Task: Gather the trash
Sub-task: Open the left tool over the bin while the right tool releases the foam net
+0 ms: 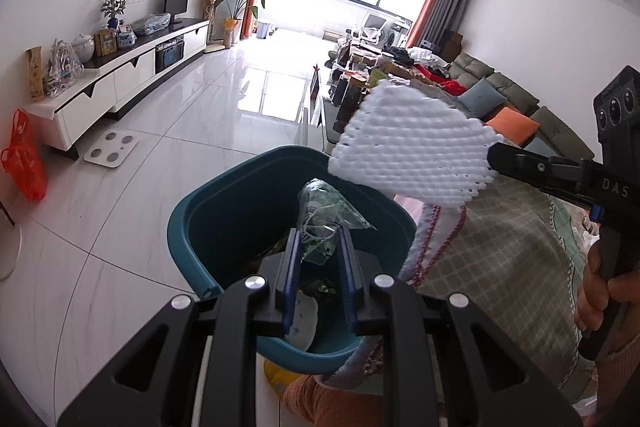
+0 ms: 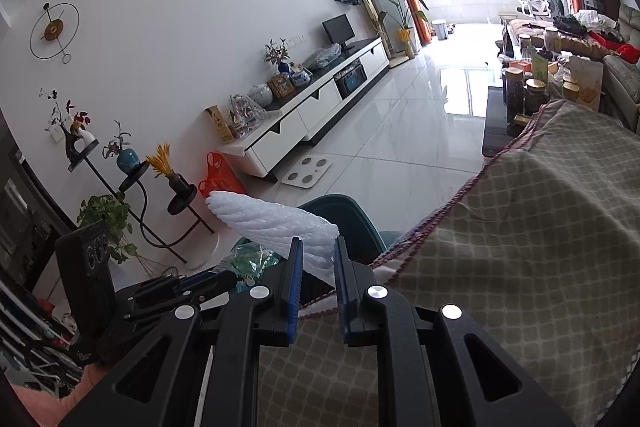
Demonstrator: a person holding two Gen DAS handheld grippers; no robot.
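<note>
In the left wrist view, a crumpled plastic wrapper (image 1: 320, 231) was held pinched in the left gripper (image 1: 319, 259) at lower centre, directly over the teal bin (image 1: 192, 223), apparently for dropping.

In the right wrist view, white foam netting (image 2: 272, 223) was clamped in the right gripper (image 2: 318, 267) at centre, beside the cloth-covered desk (image 2: 520, 227), seemingly bound for the bin too.

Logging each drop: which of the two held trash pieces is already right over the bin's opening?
The clear green-printed plastic wrapper in the left tool; the white foam net in the right tool hangs beyond the teal bin rim.
</note>
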